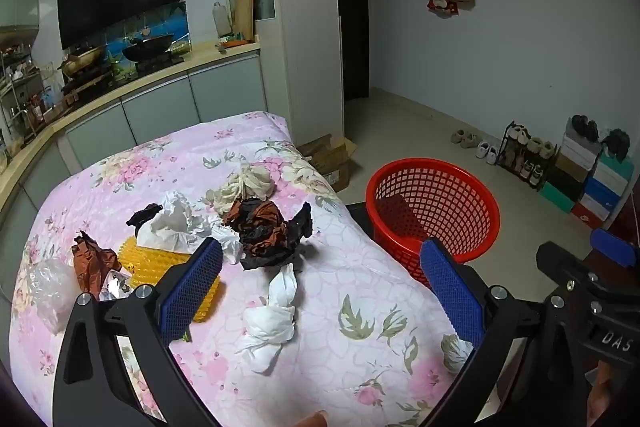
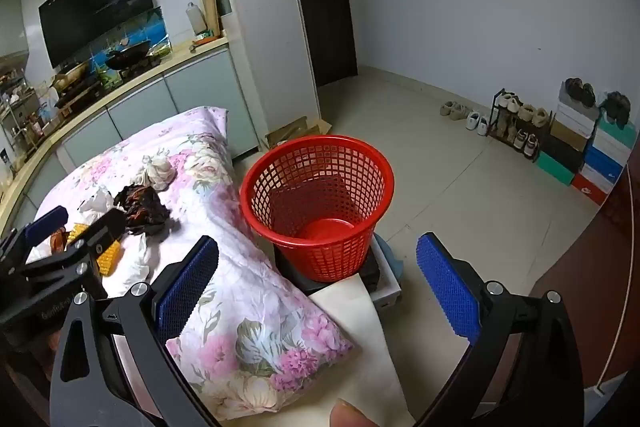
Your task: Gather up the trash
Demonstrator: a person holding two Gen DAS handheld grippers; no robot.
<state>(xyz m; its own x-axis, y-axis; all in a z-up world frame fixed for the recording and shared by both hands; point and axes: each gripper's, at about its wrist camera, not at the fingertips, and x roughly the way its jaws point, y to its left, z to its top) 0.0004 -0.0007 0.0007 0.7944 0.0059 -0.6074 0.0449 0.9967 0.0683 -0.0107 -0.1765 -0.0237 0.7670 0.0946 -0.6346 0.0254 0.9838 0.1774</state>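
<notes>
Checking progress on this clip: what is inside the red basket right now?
Nothing: the red basket shows only its bare red bottom in the right wrist view. The trash still lies on the flowered quilt. In the left wrist view the near wall hides the bottom.

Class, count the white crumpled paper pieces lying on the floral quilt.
3. A large wad beside the yellow mat, a small scrap just right of it, and a twisted piece nearest the camera. Others may be hidden.

Red mesh basket [image 2: 316, 203]; pink floral quilt [image 1: 224, 163]; blue claw pads [image 1: 188, 291].
</notes>
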